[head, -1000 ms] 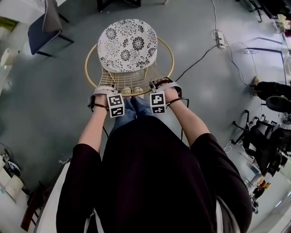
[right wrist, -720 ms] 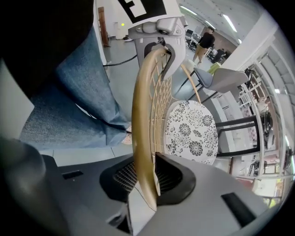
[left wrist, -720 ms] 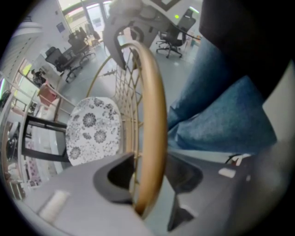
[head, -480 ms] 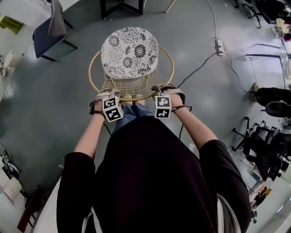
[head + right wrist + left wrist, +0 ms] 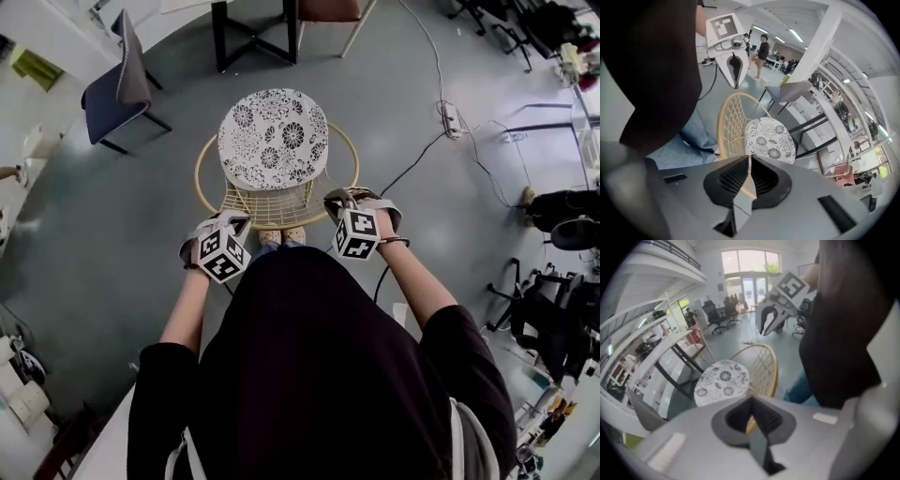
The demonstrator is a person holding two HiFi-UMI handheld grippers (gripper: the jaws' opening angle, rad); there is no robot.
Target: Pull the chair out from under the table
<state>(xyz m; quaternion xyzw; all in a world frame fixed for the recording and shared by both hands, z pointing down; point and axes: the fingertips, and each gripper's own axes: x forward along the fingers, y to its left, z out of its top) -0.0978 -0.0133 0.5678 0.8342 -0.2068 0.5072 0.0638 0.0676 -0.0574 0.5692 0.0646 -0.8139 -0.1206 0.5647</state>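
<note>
The chair has a round floral cushion (image 5: 274, 139) and a gold wire back (image 5: 277, 202). It stands on the grey floor just in front of the person, away from the black-legged table (image 5: 249, 33). My left gripper (image 5: 232, 221) hangs above and left of the back rim and touches nothing. My right gripper (image 5: 345, 199) is lifted off the rim's right side. Both have just been closing and are shut, with nothing between the jaws. In the left gripper view the left gripper (image 5: 752, 404) points down at the cushion (image 5: 722, 383); in the right gripper view the right gripper (image 5: 749, 161) points at the back (image 5: 726, 126).
A dark blue chair (image 5: 120, 80) stands at the far left. A power strip with its cable (image 5: 454, 92) lies on the floor to the right. Black office chairs (image 5: 553, 309) crowd the right edge. A person (image 5: 761, 49) stands far off.
Both grippers held the chair's back rim a second ago. They have let go, lifted off it and come back toward the person, with their cubes rolled outward.
</note>
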